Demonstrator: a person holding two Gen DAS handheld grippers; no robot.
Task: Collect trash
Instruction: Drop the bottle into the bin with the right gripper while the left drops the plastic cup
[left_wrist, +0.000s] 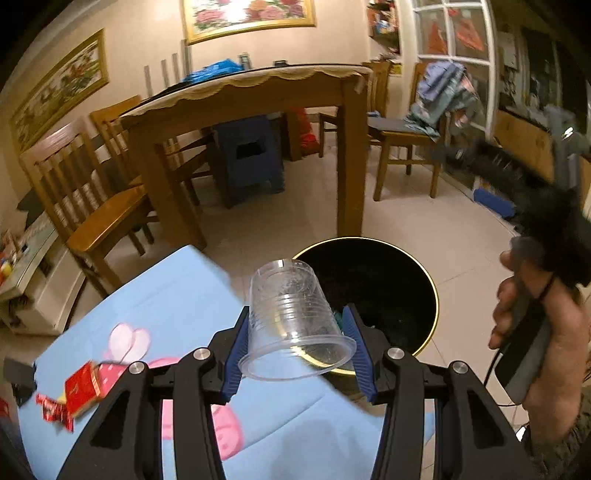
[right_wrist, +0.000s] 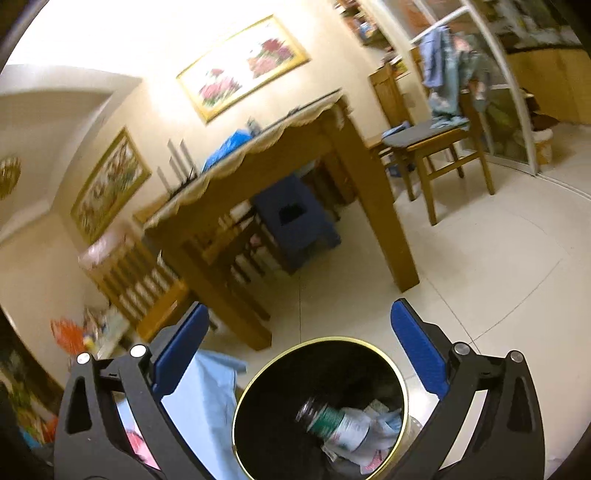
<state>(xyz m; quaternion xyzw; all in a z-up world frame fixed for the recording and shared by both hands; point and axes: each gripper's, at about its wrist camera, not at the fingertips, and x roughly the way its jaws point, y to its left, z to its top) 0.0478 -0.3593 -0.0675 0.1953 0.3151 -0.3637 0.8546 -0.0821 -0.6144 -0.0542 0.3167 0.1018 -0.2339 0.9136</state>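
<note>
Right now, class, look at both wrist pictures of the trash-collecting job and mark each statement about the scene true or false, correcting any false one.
1. The left claw holds a clear plastic cup. True.
2. The right claw grips a bottle. False: its jaws stand wide open with nothing between them.
3. The black bin is empty. False: a bottle and crumpled paper lie inside.
4. A red packet lies on the blue cloth. True.
5. The cup is upright. False: it is tipped, its mouth facing the camera.
</note>
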